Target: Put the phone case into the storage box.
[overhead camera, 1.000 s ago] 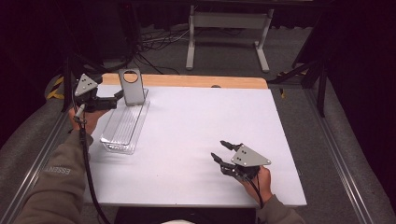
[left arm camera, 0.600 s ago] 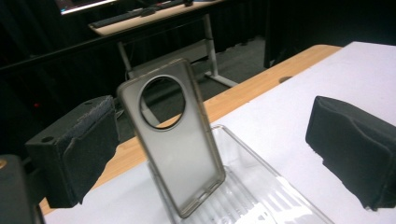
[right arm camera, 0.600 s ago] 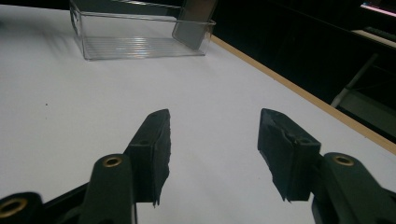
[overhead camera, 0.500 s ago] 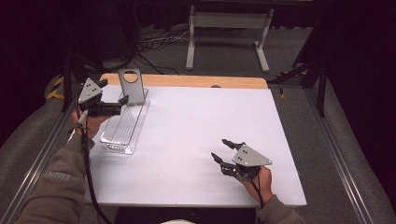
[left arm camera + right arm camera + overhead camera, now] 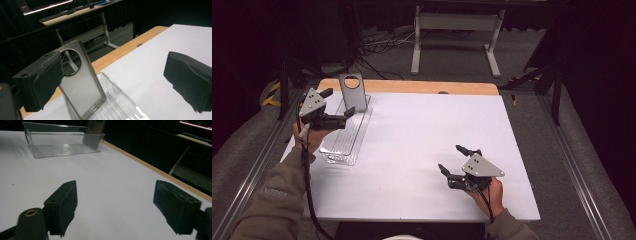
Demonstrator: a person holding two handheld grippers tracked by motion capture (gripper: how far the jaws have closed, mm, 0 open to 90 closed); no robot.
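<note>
A grey see-through phone case (image 5: 353,92) with a round camera hole stands upright, leaning at the far end of a clear plastic tray (image 5: 343,142) on the table's left. My left gripper (image 5: 339,103) hovers just left of the case, open and holding nothing. In the left gripper view the case (image 5: 83,87) rises behind the left jaw, above the tray (image 5: 122,106). My right gripper (image 5: 451,158) rests near the front right of the table. Its jaws have just been opening and are wide apart, with nothing but bare table between them. From there, the tray (image 5: 60,148) and case (image 5: 94,131) lie far off.
The white tabletop (image 5: 427,125) has a wooden strip (image 5: 422,87) along its far edge. Metal rails (image 5: 577,165) run down both sides. Beyond the table are a white metal stand (image 5: 455,30) and cables (image 5: 377,47) on the floor.
My left gripper has drifted a little toward the near side and to the right, beside the case. The right gripper's jaws stand wider apart than before. The case stays in the tray.
</note>
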